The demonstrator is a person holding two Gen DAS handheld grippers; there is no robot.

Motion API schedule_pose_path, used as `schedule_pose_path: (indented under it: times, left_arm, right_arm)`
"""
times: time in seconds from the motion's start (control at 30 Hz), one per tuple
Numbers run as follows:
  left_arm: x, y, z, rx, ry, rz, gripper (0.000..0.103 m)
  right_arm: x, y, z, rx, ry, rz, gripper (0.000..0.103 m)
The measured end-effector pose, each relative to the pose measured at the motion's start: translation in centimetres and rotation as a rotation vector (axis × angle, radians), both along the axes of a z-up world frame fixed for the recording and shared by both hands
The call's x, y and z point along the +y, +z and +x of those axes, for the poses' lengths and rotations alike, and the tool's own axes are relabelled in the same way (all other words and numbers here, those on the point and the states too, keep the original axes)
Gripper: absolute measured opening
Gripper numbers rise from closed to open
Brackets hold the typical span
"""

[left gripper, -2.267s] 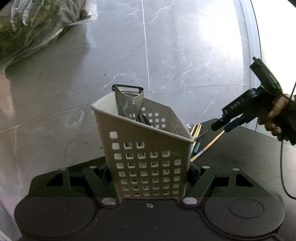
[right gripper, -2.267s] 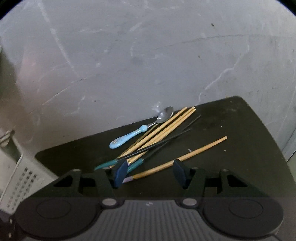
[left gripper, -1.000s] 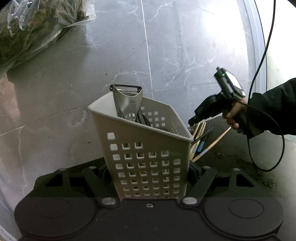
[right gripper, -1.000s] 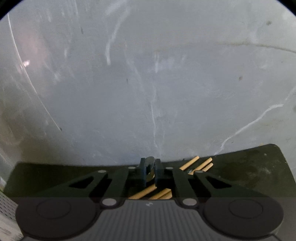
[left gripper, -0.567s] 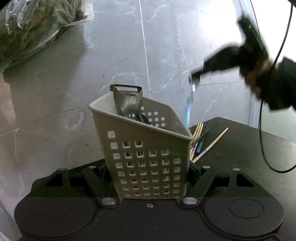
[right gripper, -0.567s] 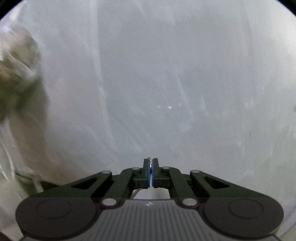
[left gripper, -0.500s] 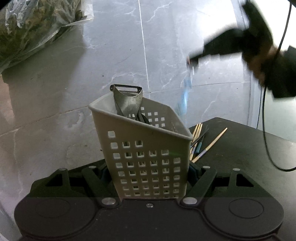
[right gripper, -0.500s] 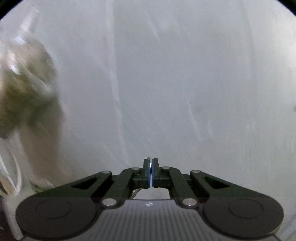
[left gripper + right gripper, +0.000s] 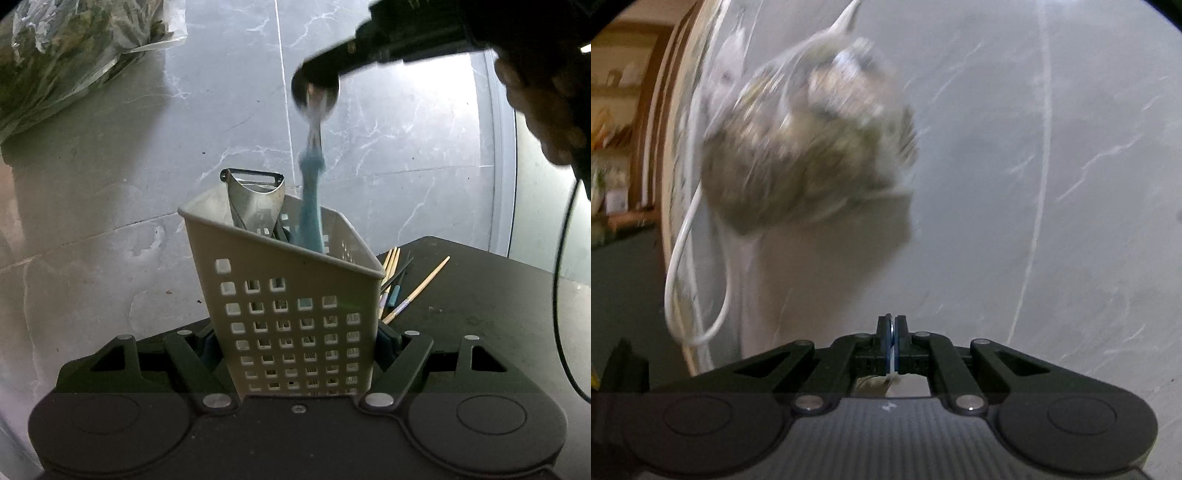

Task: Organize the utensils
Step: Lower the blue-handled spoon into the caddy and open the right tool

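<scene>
Marble floor behind, left fingers point(image 9: 295, 347) clamp the utensil basket point(image 9: 284, 295), right fingers point(image 9: 314, 79) lower a blue-handled spoon point(image 9: 310, 206) in, chopsticks point(image 9: 410, 291) at 3 o'clock remain.

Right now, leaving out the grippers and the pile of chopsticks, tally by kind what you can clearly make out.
Basket: 1
Peeler: 1
Spoon: 1
Bag of greens: 1
Total: 4
</scene>
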State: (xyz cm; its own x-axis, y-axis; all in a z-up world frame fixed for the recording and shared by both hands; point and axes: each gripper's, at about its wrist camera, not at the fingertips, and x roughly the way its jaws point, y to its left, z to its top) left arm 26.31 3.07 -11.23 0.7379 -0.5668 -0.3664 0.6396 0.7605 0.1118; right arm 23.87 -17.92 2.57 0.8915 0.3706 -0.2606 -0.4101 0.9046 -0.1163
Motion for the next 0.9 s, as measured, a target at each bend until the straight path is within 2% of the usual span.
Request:
schedule_pose_path:
  times: [0.23,0.9]
  left_arm:
    - [0.0,-0.1,0.0,-0.001,0.001,-0.002,0.077]
    - [-0.1,0.1,-0.1,0.0,0.005,0.005,0.077]
  right_arm:
    - [2.3,-1.7,-0.1,0.035,0.007,-0.083,0.002]
    - [2.1,-3.0,0.3,0.088,0.05,-0.096,0.003]
